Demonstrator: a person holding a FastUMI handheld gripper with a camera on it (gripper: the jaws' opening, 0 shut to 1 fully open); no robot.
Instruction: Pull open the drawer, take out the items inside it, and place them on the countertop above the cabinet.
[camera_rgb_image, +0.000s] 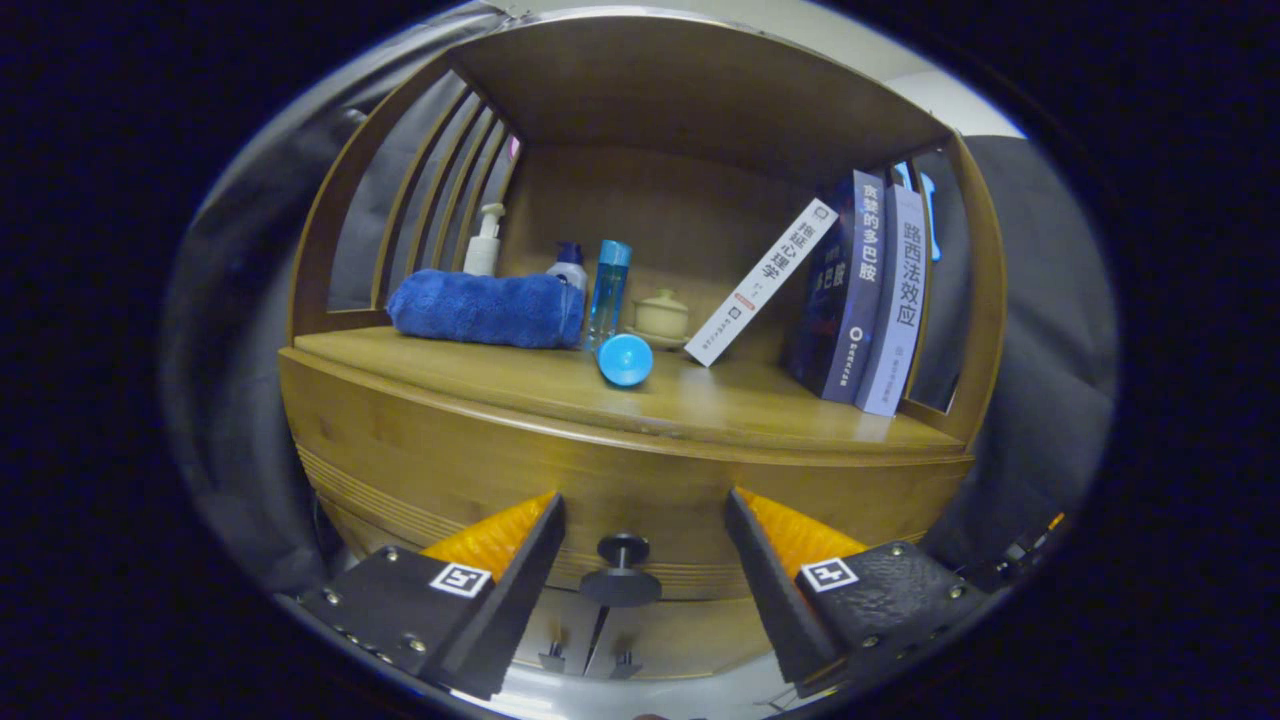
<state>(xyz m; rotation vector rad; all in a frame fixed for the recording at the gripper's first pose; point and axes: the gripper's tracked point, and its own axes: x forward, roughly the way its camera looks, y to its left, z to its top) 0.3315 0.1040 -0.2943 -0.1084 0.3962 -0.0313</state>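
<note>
Knob (621, 569) of shut drawer (620, 500) — between spread gripper (645, 515) fingers, untouched.

Jaws spread, dark knob (621, 570) on closed drawer front (640, 500) centred in gap, clear either side. Bench (480, 375) front edge bare except blue cap (625, 359); towel (487, 309), bottles (608, 290), books (870, 300) crowd back.

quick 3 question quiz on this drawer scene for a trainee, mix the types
1. True or false: the drawer is already pulled open.
2. The gripper fingers are: A) shut on the knob; B) open, with the knob between them; C) shut on the blue towel.
3. Fill in: the blue cup on the countertop lies on its ____.

Key: 1 false; 2 B; 3 side.
</note>
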